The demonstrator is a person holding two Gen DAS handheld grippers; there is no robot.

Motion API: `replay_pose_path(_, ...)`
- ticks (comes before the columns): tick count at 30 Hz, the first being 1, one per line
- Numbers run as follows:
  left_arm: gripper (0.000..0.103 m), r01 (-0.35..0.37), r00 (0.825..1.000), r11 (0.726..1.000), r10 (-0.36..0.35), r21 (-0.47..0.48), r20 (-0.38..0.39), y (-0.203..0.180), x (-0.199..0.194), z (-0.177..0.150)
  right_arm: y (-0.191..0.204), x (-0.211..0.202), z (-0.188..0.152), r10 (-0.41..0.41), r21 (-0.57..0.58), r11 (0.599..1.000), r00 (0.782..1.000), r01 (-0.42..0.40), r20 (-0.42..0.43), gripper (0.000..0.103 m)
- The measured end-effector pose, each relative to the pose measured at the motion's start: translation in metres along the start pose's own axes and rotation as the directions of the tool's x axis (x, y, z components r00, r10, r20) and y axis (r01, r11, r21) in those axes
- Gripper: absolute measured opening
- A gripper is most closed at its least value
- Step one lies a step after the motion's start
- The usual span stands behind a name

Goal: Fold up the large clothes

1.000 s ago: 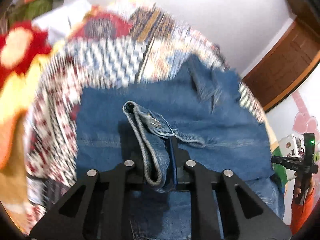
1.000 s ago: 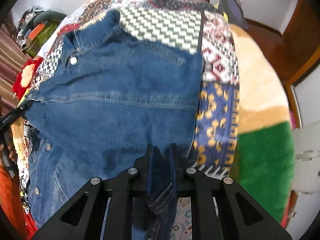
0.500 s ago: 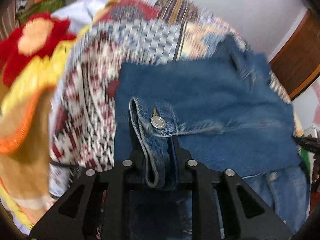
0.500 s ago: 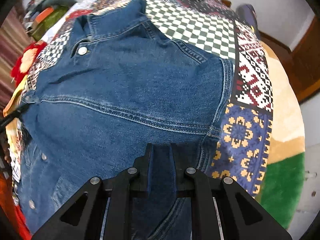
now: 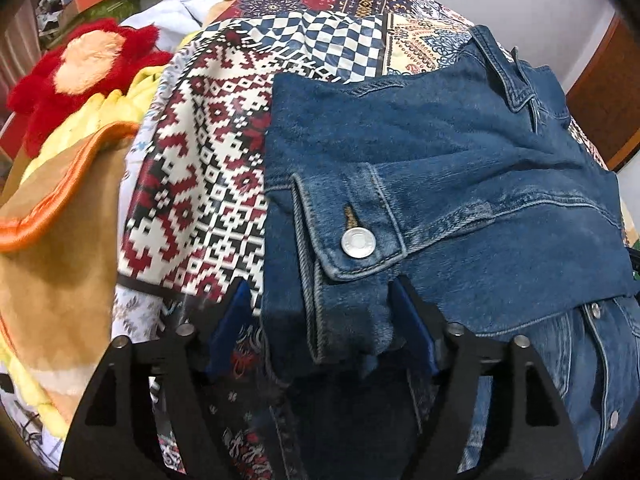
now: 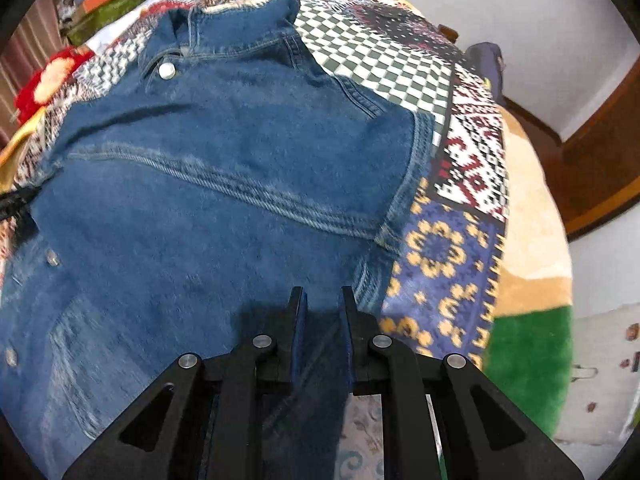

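You are finishing a fold of the denim jacket [image 5: 440, 168], which lies on the patterned bedspread [image 5: 208, 168] of the bed. Your left tongs [image 5: 320, 316] are opening wide, their pads off the buttoned cuff [image 5: 352, 236] that lies between them. Your right tongs [image 6: 320, 312] are pinched narrow on a fold of denim at the jacket's near edge. Next, I'd judge, lay that right-hand fold flat and release it, then lift the left tongs clear without snagging the cuff. A second ago the left tongs clamped the cuff upright; now it lies flat, and both views are sharper.
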State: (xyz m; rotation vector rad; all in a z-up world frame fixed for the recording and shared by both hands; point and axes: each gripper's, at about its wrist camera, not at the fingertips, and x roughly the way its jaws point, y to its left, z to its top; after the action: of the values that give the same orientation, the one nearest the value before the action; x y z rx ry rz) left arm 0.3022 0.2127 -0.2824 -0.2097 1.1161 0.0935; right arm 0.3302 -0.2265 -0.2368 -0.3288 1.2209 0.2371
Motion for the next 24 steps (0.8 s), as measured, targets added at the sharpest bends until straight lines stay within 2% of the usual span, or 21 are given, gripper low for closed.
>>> replay_pose_path(2,0.077,-0.001,1.0,1.0,0.001,-0.004,-0.002,0.001,-0.001,-0.003,-0.001,0.001,-0.007,-0.062,-0.008,0.998,0.998,0.061,-0.024,0.013)
replay_pose_path(3,0.078,-0.003,1.0,1.0,0.003,-0.009,0.0,0.002,-0.003,-0.005,-0.005,0.0,-0.011,-0.056,-0.001,0.998,0.998,0.056,-0.016,0.023)
replay_pose_path(5,0.078,-0.006,1.0,1.0,0.006,-0.012,0.003,0.001,-0.006,-0.007,-0.014,-0.001,-0.016,-0.103,0.026,0.994,0.995,0.103,-0.004,0.055)
replay_pose_path(6,0.079,-0.015,1.0,1.0,0.015,-0.012,0.003,0.002,-0.009,-0.009,-0.019,-0.001,-0.018,-0.133,0.043,0.99,0.991,0.133,-0.002,0.081)
replay_pose_path(7,0.081,-0.03,1.0,1.0,0.03,-0.007,0.006,0.001,-0.011,-0.009,-0.026,-0.001,-0.02,-0.134,0.064,0.989,0.991,0.134,0.0,0.087)
replay_pose_path(10,0.081,-0.066,0.998,0.998,0.065,0.009,0.012,0.0,-0.02,-0.009,-0.045,-0.002,-0.026,-0.021,0.14,0.99,1.0,0.024,-0.018,0.086)
replay_pose_path(12,0.081,-0.066,0.998,0.998,0.066,0.007,0.012,0.003,-0.028,-0.007,-0.053,-0.006,-0.027,0.009,0.165,0.986,1.0,-0.007,-0.014,0.086)
replay_pose_path(16,0.081,-0.073,0.997,0.997,0.072,0.028,0.028,0.006,-0.041,0.004,-0.062,-0.026,-0.018,0.066,0.208,0.975,0.996,-0.078,0.061,0.086)
replay_pose_path(21,0.081,-0.087,0.995,0.995,0.085,0.046,0.043,0.006,-0.043,0.031,-0.072,-0.04,0.012,0.118,0.247,0.957,0.981,-0.154,0.153,0.087)
replay_pose_path(24,0.082,-0.074,0.997,0.996,0.072,0.046,0.04,0.005,-0.033,0.051,-0.071,-0.039,0.031,0.127,0.242,0.956,0.979,-0.163,0.159,0.086)
